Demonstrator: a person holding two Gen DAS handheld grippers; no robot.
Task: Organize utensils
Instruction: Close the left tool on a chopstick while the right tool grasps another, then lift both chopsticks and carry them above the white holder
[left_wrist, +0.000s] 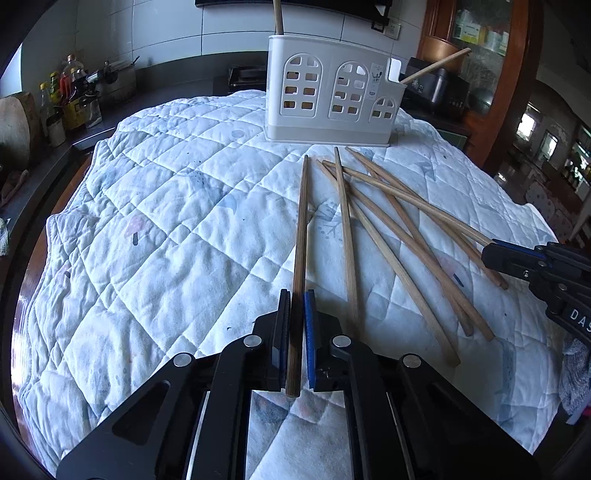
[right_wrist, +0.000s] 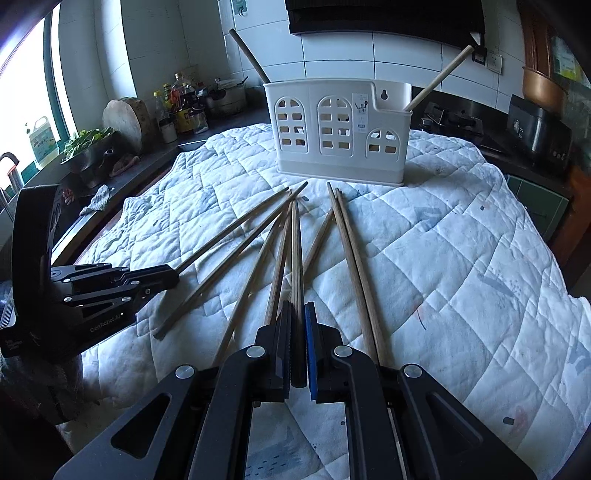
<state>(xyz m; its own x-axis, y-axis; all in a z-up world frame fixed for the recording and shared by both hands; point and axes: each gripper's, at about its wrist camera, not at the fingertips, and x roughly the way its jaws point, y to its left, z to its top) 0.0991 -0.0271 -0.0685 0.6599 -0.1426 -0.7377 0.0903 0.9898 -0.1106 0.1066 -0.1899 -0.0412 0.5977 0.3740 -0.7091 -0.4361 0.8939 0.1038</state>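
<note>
Both the left gripper (left_wrist: 297, 295) and the right gripper (right_wrist: 298, 306) clench one chopstick (left_wrist: 301, 236) each between their fingers, the holder (left_wrist: 330, 92) standing ahead.

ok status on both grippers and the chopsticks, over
Left gripper shut on one chopstick. Right gripper shut on another chopstick. Loose chopsticks crossed on quilt; holder path unblocked.

We see bare, matt wooden chopsticks (left_wrist: 347, 229) with visible grain lying on a soft quilted cotton cloth (left_wrist: 177, 229), white and faintly printed. The utensil holder (right_wrist: 338, 133) looks like smooth, cream plastic with a slight sheen. Both grippers carry matt black plastic arms, shiny metal rivets (right_wrist: 253, 351) and blue rubbery pads (left_wrist: 309, 332).
</note>
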